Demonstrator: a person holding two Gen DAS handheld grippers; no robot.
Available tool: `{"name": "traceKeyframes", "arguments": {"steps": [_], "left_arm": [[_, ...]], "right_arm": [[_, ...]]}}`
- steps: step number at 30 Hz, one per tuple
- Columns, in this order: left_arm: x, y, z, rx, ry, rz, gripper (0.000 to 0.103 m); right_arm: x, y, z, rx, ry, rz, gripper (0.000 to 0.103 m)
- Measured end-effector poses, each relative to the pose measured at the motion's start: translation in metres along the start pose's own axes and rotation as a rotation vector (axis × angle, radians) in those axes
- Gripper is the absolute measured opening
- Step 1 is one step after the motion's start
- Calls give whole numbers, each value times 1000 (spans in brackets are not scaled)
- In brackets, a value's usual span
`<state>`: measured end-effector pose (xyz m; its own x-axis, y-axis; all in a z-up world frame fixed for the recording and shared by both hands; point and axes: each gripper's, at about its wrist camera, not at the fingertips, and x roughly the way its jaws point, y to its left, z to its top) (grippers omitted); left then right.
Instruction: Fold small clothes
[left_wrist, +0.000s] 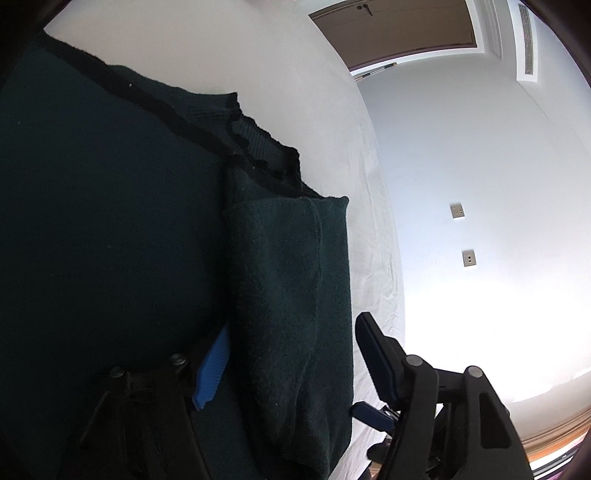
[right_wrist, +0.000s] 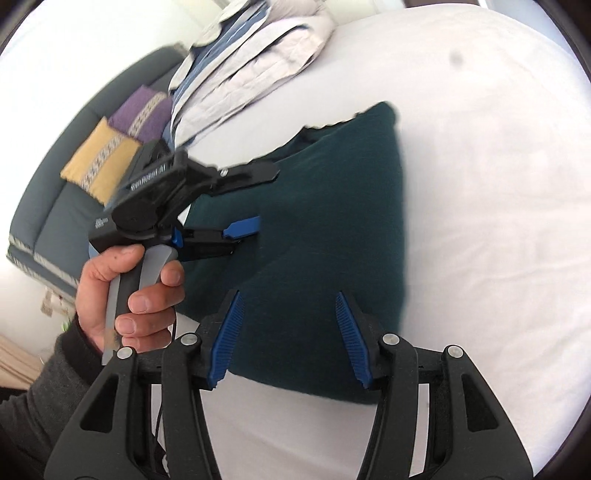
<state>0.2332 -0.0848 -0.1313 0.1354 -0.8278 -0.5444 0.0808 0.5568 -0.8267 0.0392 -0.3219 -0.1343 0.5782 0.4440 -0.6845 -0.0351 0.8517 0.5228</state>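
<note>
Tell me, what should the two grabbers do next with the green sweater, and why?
Probably the right gripper should close on the near edge of the dark green sweater, ready for another fold. Its jaws stand open over that edge, pressing nothing. The left gripper also looks open at the sweater's side. The sweater lies partly folded on the white bed sheet.

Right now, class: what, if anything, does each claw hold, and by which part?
Nothing is held. The right claw hangs open above the dark green garment; the left claw is open at its edge.
</note>
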Motion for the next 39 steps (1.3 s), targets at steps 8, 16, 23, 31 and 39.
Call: {"name": "traceKeyframes", "arguments": {"steps": [8,16,23,31,39], "left_arm": [[16,-7,-3,21,28,69,15],[-14,-35,15,101,27,95,14],[-60,-23,33,124,10,158,14],[-127,30,51,65,-33,199,14],[-153,59,57,44,-37,239,14]], "right_arm": [[-20,-37,-6,126,-60,23,52],[14,-36,3,166,-80,-2,52],[50,10,9,74,-28,8,52],[99,80,12,-73,56,27,52],[135,132,11,-171,116,28,52]]}}
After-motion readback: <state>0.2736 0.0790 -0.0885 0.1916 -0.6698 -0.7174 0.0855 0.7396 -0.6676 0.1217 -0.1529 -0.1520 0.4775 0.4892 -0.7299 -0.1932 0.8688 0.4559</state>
